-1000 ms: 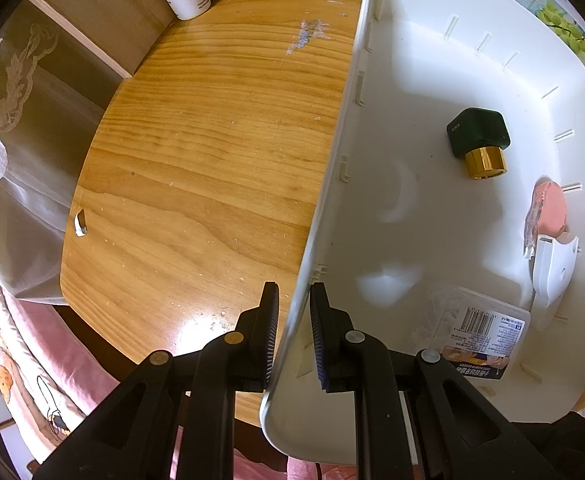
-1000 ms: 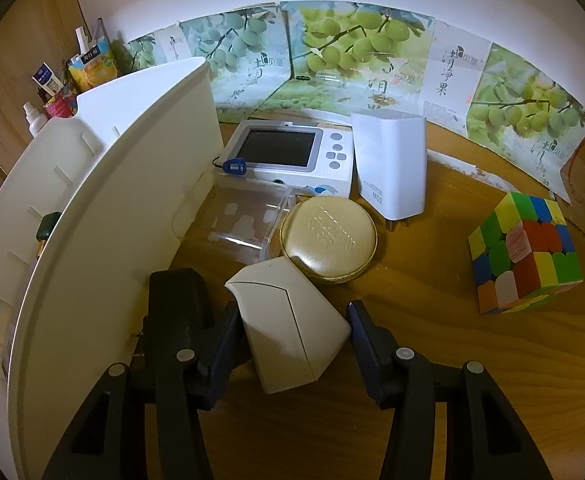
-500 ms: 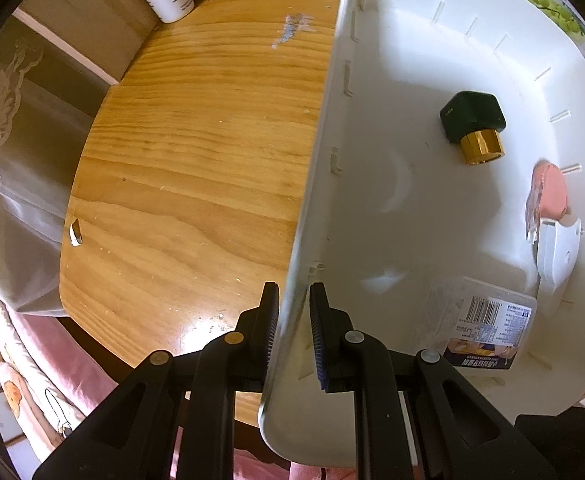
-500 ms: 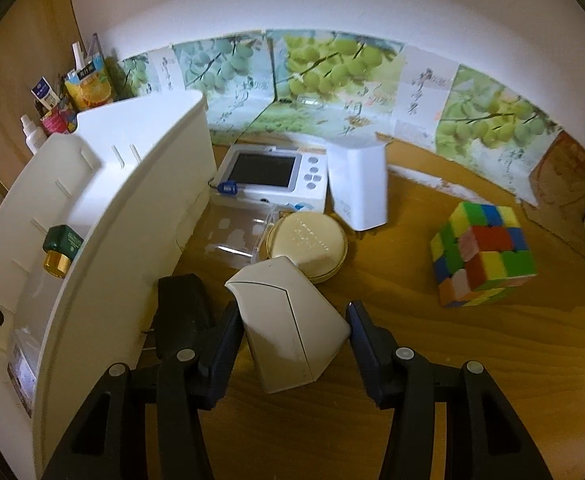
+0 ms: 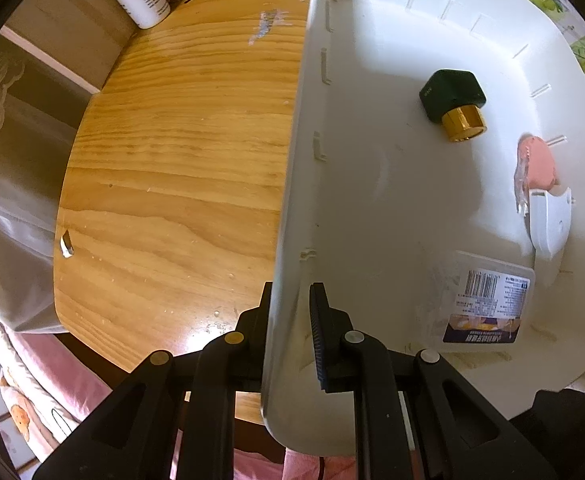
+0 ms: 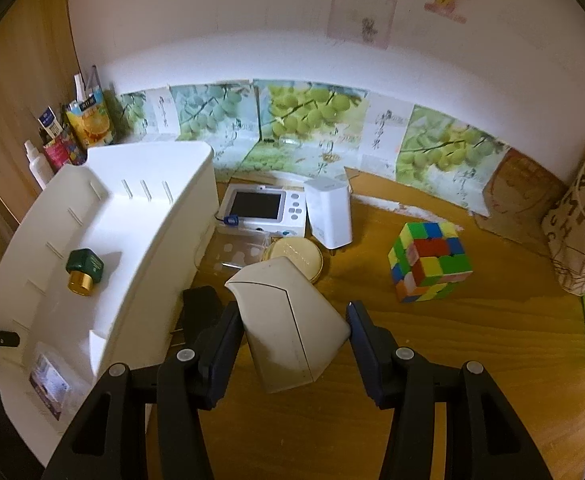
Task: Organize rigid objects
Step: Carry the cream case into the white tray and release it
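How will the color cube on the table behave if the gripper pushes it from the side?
The cube would probably slide, not roll: it rests on a flat face on the smooth wooden table. Its layers look twisted out of line, so a push may turn one layer instead of moving it whole. It looks like hard, glossy plastic, so the pads may slip a little.

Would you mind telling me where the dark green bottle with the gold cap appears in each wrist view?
Left wrist view: the green bottle lies upper right, on the floor of the white bin.
Right wrist view: the green bottle lies at the left, inside the same bin.
Shared landmark: the barcoded clear box in the bin's near corner.
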Demonstrator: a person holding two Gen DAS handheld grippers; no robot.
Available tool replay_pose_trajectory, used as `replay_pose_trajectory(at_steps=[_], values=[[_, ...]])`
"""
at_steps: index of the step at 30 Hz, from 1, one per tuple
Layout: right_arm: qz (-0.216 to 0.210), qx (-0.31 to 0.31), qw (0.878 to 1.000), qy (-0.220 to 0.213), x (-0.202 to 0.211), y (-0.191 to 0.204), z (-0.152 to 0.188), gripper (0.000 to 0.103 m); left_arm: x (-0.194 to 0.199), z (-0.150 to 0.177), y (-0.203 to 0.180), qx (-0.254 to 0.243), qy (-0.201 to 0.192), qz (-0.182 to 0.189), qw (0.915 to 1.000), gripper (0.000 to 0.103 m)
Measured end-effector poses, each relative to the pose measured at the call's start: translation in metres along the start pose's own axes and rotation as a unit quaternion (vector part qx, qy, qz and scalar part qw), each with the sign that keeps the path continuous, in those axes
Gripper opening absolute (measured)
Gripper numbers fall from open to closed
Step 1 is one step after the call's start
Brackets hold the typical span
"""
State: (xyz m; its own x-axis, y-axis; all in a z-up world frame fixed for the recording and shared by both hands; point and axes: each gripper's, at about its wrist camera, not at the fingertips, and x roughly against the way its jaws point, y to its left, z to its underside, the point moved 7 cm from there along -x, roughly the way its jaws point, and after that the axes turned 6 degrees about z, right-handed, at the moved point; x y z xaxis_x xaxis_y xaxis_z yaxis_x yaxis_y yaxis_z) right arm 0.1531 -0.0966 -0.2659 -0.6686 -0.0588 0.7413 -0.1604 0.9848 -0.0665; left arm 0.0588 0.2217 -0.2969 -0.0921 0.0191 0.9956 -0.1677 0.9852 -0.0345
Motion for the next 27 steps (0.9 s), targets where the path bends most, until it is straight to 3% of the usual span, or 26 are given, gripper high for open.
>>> replay_pose_trajectory(at_steps=[11, 27], values=[[-0.014, -0.013, 1.000, -0.018, 0.042, 0.019, -0.009, 0.053, 0.005, 0.005, 0.000, -0.024, 0.000, 0.013, 0.9996, 0.013], [-0.066, 0.037, 0.997, -0.033, 0.088, 0.102, -0.022, 0.053, 0.019, 0.009, -0.005, -0.077, -0.026, 0.048, 0.9955, 0.013]])
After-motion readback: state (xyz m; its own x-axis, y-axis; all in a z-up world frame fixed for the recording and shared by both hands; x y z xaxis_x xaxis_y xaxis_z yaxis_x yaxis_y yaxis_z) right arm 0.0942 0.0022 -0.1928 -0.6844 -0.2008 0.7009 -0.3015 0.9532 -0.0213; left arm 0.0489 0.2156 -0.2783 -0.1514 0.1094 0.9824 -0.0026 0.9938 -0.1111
